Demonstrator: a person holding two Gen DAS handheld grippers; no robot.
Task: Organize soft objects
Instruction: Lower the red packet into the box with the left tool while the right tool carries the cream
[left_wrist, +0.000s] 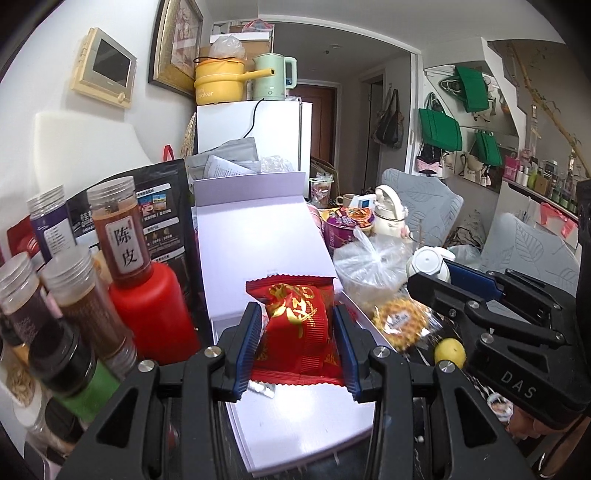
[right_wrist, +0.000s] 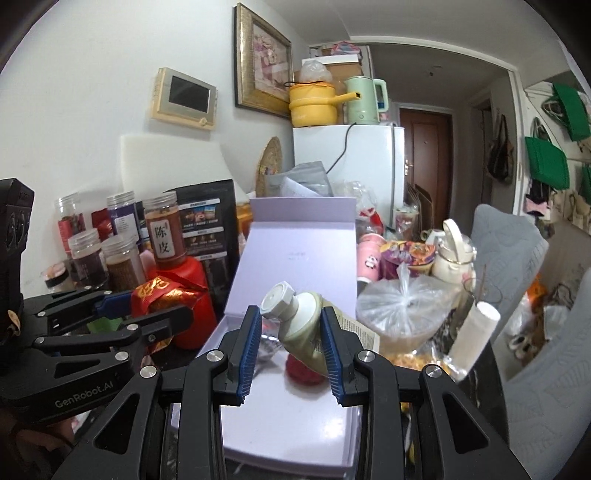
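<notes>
My left gripper (left_wrist: 297, 332) is shut on a red snack packet (left_wrist: 295, 317) with gold print, held above the open lilac box (left_wrist: 258, 251). My right gripper (right_wrist: 291, 332) is shut on a pale green tube (right_wrist: 301, 325) with a white cap, tilted left over the same lilac box (right_wrist: 288, 424). On the box floor lie a red round item (right_wrist: 304, 371) and a small foil piece (right_wrist: 267, 347). Each gripper shows in the other's view: the right gripper (left_wrist: 443, 277) with the tube's white cap (left_wrist: 428, 262), and the left gripper (right_wrist: 159, 302) with the red packet (right_wrist: 162, 291).
Several spice jars (left_wrist: 122, 236), a red bottle (left_wrist: 155, 314) and a black pouch (left_wrist: 159, 206) crowd the box's left side. On its right are a tied plastic bag (left_wrist: 369, 266), a waffle packet (left_wrist: 400, 321), a yellow ball (left_wrist: 448, 350) and grey chairs (left_wrist: 528, 251). A white fridge (left_wrist: 255, 133) stands behind.
</notes>
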